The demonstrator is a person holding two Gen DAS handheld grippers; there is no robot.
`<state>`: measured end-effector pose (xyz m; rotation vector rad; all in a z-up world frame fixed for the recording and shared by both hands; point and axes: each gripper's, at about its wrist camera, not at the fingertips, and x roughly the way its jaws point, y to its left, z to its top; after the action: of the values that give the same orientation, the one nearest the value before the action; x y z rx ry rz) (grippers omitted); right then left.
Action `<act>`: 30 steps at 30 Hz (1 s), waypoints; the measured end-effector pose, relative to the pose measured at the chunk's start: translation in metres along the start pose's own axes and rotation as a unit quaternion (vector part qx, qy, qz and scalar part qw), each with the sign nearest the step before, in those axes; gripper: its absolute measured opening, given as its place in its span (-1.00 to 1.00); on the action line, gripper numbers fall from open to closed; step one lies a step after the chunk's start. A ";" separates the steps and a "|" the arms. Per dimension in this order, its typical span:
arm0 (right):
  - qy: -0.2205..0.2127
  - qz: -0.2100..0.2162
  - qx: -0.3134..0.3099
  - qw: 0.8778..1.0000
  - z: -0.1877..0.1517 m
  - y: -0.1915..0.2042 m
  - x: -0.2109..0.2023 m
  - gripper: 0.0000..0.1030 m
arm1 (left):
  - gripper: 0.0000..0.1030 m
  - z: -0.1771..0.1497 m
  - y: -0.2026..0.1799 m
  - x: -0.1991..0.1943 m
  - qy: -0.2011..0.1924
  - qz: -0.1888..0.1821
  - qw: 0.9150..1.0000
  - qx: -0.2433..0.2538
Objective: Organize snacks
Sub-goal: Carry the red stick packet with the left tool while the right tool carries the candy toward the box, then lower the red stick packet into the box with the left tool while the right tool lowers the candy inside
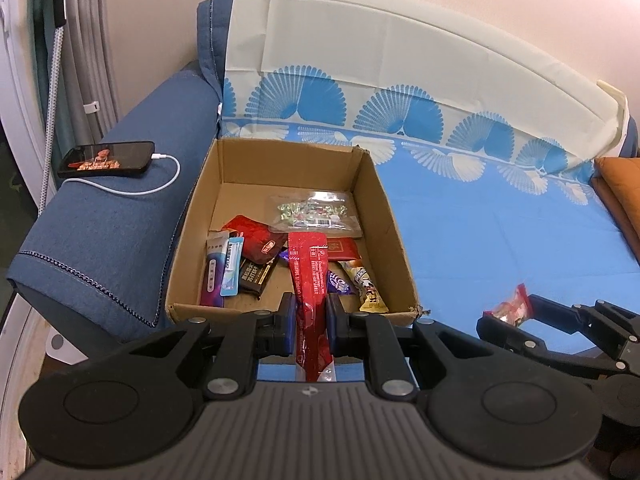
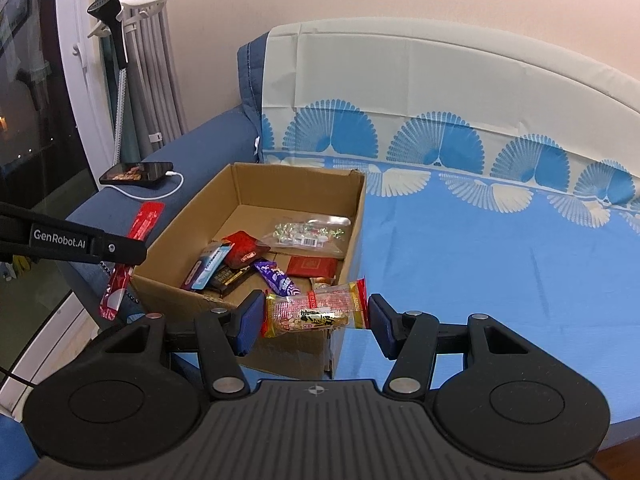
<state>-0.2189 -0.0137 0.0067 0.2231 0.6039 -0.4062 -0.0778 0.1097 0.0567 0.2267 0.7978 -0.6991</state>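
Observation:
An open cardboard box (image 1: pixel 224 160) sits on the blue-covered sofa seat and holds several snacks, among them a clear bag of candies (image 1: pixel 316 210) and a dark red pouch (image 1: pixel 256 240). My left gripper (image 1: pixel 312 308) is shut on a long red snack packet (image 1: pixel 310 276), held upright over the box's near edge. In the right wrist view, my right gripper (image 2: pixel 314 320) is shut on a clear peanut snack packet (image 2: pixel 316 310) by its two ends, hovering at the near right corner of the box (image 2: pixel 296 170). The left gripper (image 2: pixel 128 258) shows there too, with the long red packet (image 2: pixel 140 224).
A phone (image 1: pixel 106 159) on a white charging cable lies on the blue sofa arm, left of the box. The patterned blue cloth (image 1: pixel 500 232) covers the seat to the right. An orange cushion (image 1: pixel 620 184) sits at the far right. A garment steamer (image 2: pixel 116 28) and curtains stand by the window.

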 end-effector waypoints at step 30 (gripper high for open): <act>0.047 0.026 0.001 0.999 0.040 0.008 0.085 0.14 | -0.67 0.070 0.044 0.084 0.024 0.026 0.999 -0.031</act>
<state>-0.1312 -0.0451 -0.0104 0.2602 0.6894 -0.3469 0.0321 0.0713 0.0411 0.2080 0.8558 -0.6219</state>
